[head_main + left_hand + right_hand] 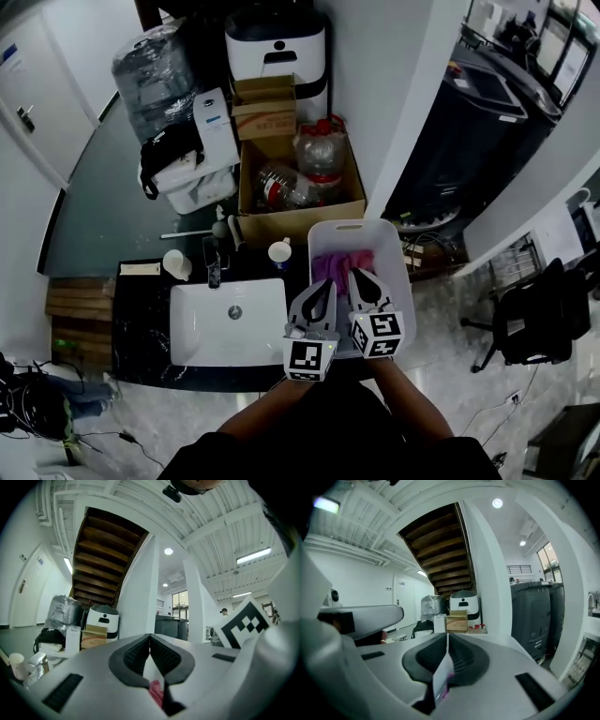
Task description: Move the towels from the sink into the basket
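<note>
**Ana:** Forearms (412, 412) come up from the bottom edge of the head view, and each ends at a marker cube (308, 358). How do the tools stand?

**Ben:** Both are closed. On the left gripper (150, 637) the pads meet at their tips, and I see nothing pinched there. A scrap of pink shows low in the slot behind them. The right gripper (447, 637) is the same: tips together, with a white sliver and a touch of magenta low in its slot.

**Ana:** Where do they hang?

**Ben:** They are side by side, almost touching, above the near end of the white basket (358, 232). The left one sits over the rim on the sink's side.

**Ana:** And the towels?

**Ben:** The pink and purple towels (339, 265) lie bunched inside the basket, just past the jaw tips. The white sink (202, 330), set in the black counter (141, 319), shows a bare bowl down to its drain (234, 312).

**Ana:** What else is on the counter?

**Ben:** There is a faucet (214, 272) behind the bowl, with a white cup (176, 264) just to its left. Beyond the counter, a cardboard box (300, 223) holds plastic bottles (319, 155).
</note>
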`<move>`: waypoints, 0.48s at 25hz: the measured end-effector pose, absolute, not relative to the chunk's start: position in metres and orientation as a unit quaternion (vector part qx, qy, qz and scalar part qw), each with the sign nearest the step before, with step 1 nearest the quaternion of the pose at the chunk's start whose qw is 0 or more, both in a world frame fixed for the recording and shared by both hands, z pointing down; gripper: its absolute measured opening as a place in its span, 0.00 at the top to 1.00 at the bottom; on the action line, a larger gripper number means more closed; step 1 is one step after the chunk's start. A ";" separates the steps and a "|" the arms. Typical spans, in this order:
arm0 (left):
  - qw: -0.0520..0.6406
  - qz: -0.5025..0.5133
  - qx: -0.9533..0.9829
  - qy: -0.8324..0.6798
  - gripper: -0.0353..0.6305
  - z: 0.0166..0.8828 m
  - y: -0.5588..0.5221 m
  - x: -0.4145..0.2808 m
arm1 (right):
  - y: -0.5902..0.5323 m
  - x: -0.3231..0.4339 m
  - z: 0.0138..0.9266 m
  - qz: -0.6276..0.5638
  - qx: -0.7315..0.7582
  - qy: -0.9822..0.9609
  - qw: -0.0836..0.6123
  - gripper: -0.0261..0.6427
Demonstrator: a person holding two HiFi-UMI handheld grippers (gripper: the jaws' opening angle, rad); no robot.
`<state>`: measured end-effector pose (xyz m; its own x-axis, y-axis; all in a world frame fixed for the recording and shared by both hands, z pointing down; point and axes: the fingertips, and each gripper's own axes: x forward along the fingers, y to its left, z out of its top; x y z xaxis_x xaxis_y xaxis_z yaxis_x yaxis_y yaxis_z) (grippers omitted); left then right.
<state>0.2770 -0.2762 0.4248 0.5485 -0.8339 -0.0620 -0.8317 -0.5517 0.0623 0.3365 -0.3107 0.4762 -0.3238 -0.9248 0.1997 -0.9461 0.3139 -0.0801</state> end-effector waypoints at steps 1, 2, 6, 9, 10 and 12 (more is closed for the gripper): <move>0.007 -0.040 0.883 -0.468 0.93 0.425 -0.272 0.275 | -0.305 0.333 0.473 0.082 0.582 -0.807 0.058 0.92; 0.007 -0.039 0.885 -0.464 0.93 0.426 -0.268 0.272 | -0.299 0.329 0.470 0.075 0.585 -0.806 0.055 0.93; 0.028 -0.047 0.886 -0.461 0.93 0.431 -0.256 0.256 | -0.269 0.321 0.451 0.054 0.604 -0.794 0.042 0.93; 0.036 -0.055 0.886 -0.459 0.93 0.430 -0.250 0.244 | -0.249 0.316 0.436 0.038 0.618 -0.785 0.038 0.93; 0.036 -0.057 0.887 -0.457 0.93 0.430 -0.247 0.243 | -0.243 0.315 0.434 0.037 0.621 -0.782 0.038 0.93; 0.037 -0.059 0.890 -0.451 0.93 0.430 -0.240 0.242 | -0.230 0.315 0.432 0.032 0.627 -0.777 0.040 0.93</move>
